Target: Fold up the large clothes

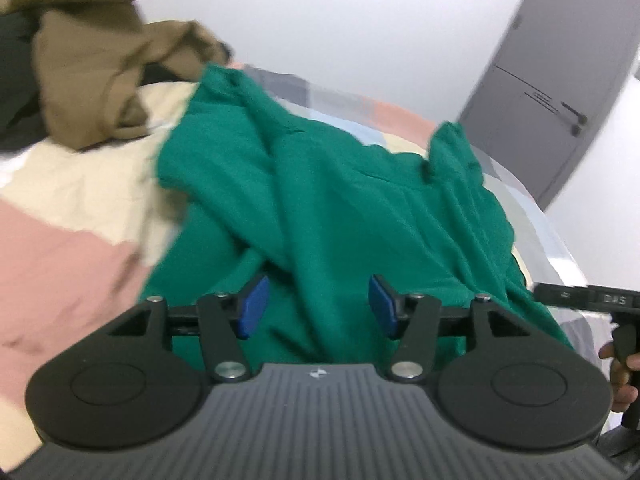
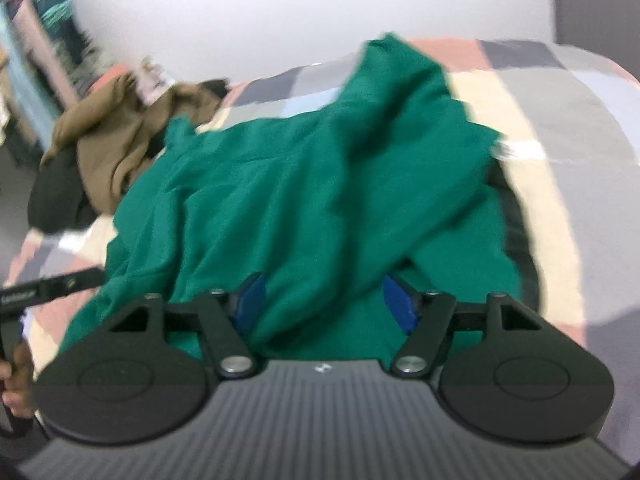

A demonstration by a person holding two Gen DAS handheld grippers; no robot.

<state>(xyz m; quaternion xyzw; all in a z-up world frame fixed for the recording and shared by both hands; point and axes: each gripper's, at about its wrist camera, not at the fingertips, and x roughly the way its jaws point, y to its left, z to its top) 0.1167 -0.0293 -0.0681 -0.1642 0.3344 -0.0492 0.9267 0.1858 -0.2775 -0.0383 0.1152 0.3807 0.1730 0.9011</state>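
Note:
A large green garment point(image 1: 340, 200) lies crumpled and creased across the patchwork bed cover point(image 1: 60, 260). My left gripper point(image 1: 318, 307) hovers over its near edge, blue pads apart and open, with flat green cloth under the gap. In the right wrist view the same green garment point(image 2: 300, 184) spreads toward the wall. My right gripper point(image 2: 325, 304) stands open at the near hem. A thick fold of the cloth lies between its blue pads without being pinched. Both views are blurred.
A brown garment point(image 1: 88, 60) and dark clothing point(image 1: 16, 80) are heaped at the bed's far left, seen as the brown garment point(image 2: 108, 136) in the right view. A grey door point(image 1: 560, 60) stands at the right. A hand point(image 1: 624, 376) grips the other tool. A cluttered shelf point(image 2: 40, 20) is at the left.

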